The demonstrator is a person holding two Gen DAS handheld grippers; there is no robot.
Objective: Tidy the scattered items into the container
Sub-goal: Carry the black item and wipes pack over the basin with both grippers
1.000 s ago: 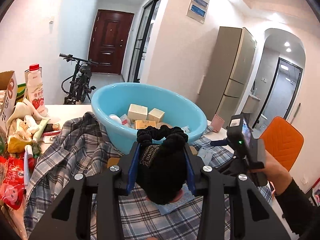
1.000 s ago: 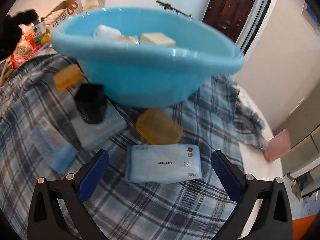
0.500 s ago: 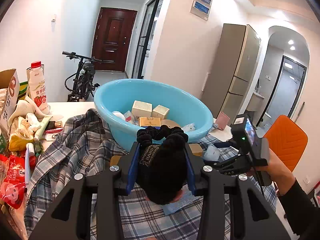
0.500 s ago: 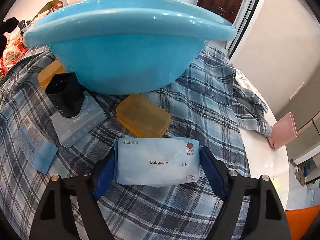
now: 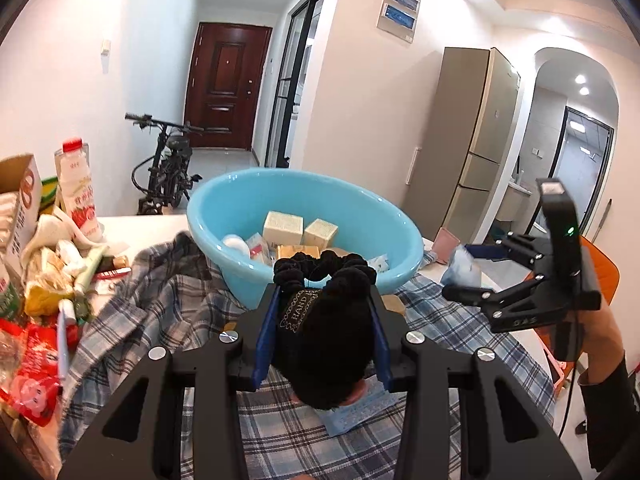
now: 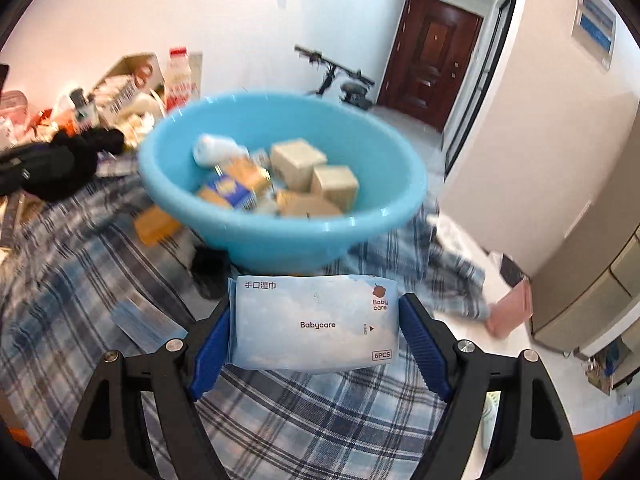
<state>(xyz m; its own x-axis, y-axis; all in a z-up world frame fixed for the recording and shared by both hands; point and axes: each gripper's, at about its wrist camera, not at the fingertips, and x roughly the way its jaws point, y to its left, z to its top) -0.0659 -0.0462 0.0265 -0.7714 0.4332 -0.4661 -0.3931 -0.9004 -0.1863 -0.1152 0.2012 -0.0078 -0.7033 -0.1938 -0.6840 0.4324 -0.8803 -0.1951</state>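
Note:
A light blue basin (image 5: 256,208) (image 6: 280,236) stands on a plaid cloth and holds small boxes and packets. My left gripper (image 5: 324,300) is shut on a black cloth item (image 5: 328,344) with a small label, held just in front of the basin. This black item (image 6: 80,156) also shows at the left of the right wrist view. My right gripper (image 6: 314,312) is shut on a pale blue Babycare wet-wipes pack (image 6: 316,324), held above the cloth in front of the basin. In the left wrist view the right gripper (image 5: 460,270) hangs to the right of the basin, gripping the pack (image 5: 462,278).
On the plaid cloth (image 6: 320,420) lie an orange case (image 6: 154,226), a black cup (image 6: 208,272) and a blue sachet (image 6: 140,324). Food packets and a milk bottle (image 5: 78,196) crowd the table's left side. A pink object (image 6: 510,308) sits at the right edge.
My right gripper closed on the wet-wipes pack and lifted it off the cloth, so the basin's inside now shows. The left gripper kept still with the black item.

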